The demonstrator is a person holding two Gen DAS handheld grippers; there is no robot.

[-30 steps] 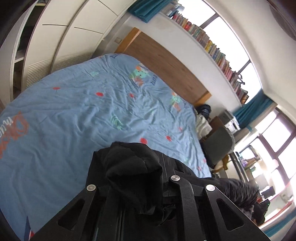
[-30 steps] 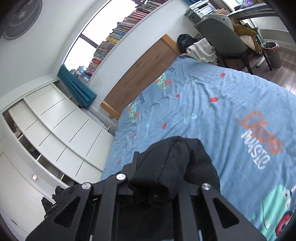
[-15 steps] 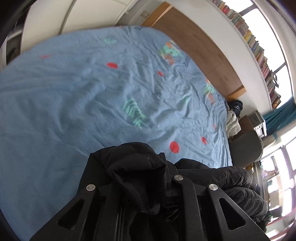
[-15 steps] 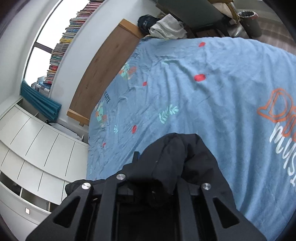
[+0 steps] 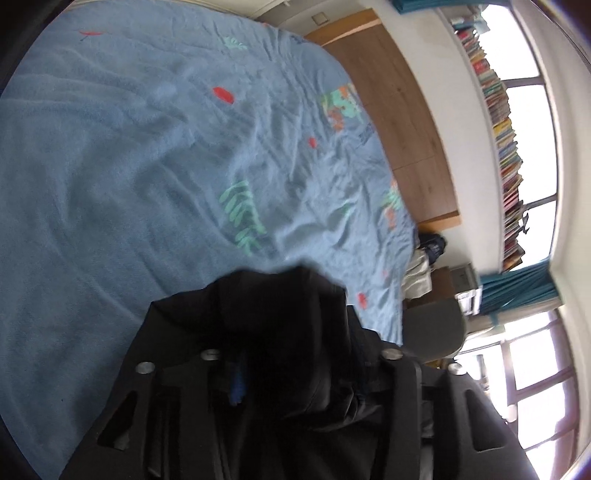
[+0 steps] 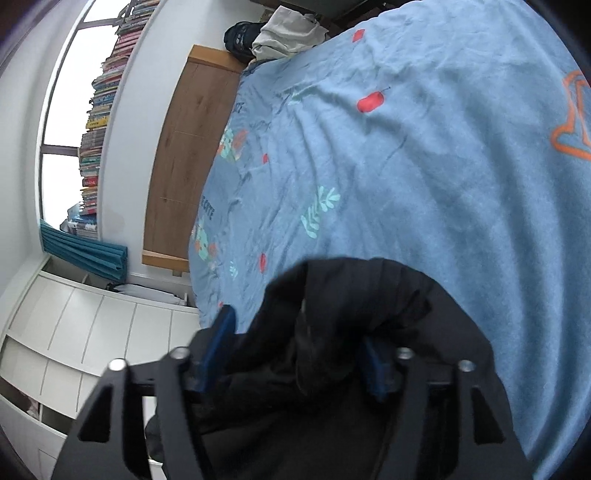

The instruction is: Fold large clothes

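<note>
A black garment [image 5: 280, 325] is bunched between the fingers of my left gripper [image 5: 295, 369], which is shut on it just above the blue bedspread [image 5: 129, 166]. In the right wrist view more of the black garment [image 6: 351, 306] drapes over my right gripper [image 6: 295, 354]. Its blue pads [image 6: 218, 343] stand wide apart with the cloth lying loosely between them. The fingertips of both grippers are mostly hidden by fabric.
The bedspread [image 6: 424, 166] is printed with red dots, green leaves and orange lettering. A wooden headboard [image 5: 399, 122], a shelf of books [image 5: 506, 147], a grey chair [image 5: 432, 325], white cupboards [image 6: 74, 332] and clothes [image 6: 284, 26] by the bed's corner surround it.
Both grippers have swung down and forward over the bed with the garment. The right gripper's jaws have opened from clamped to wide apart; the left stays shut on the cloth.
</note>
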